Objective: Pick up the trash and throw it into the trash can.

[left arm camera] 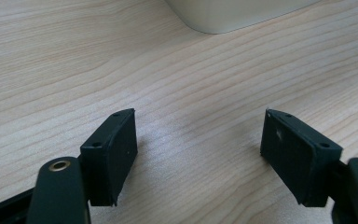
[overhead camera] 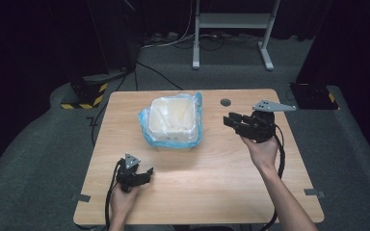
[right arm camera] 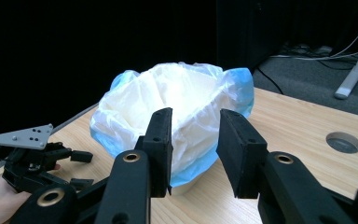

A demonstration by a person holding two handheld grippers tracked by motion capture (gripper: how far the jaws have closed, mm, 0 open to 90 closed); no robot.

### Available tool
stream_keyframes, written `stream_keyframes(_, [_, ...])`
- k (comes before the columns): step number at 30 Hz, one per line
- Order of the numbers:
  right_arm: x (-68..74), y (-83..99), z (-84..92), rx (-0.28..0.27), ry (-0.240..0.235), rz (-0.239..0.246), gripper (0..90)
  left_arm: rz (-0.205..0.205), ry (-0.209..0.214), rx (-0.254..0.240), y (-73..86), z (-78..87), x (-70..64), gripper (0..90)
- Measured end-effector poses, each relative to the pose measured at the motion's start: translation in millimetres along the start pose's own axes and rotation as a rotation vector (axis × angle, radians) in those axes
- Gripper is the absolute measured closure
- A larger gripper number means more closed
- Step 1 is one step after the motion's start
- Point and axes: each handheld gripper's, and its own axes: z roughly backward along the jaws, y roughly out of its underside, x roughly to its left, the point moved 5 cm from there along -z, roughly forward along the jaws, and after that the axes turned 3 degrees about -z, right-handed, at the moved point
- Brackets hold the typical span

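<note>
The bin (overhead camera: pixel 172 120), a pale square tub lined with a blue-and-white plastic bag (overhead camera: pixel 196 103), stands on the tabletop (overhead camera: pixel 212 183) a little left of centre and toward the far edge. The right gripper (overhead camera: pixel 231 121) hovers just to the bin's right, raised off the wood and pointing left at it, with its jaws a moderate gap apart and holding nothing; the left gripper (overhead camera: pixel 148 172) sits low at the near left, jaws wide apart and empty, with the bin beyond it and slightly right. The right gripper is judged the nearer, so a reach for the bag's rim would run leftward from it. The right gripper view frames the bag (right arm camera: pixel 177 98) between its own jaws, showing the liner puffed above the rim and folded over the outside, with the left gripper (right arm camera: pixel 81 169) low at its left; the left gripper view shows the bin's bare lower wall (left arm camera: pixel 233 16) beyond open wood, which the other views hide.
</note>
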Motion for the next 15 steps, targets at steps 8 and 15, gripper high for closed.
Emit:
stream_keyframes(8, [-11.7, 16.9, 10.1, -0.019, 0.017, -0.044, 64.5, 0.000, 0.000, 0.000, 0.0, 0.0, 0.0, 26.8])
stream_keyframes(15, [-19.4, 28.1, 19.1, -0.026, 0.034, -0.060, 64.5, 0.000, 0.000, 0.000, 0.0, 0.0, 0.0, 26.8])
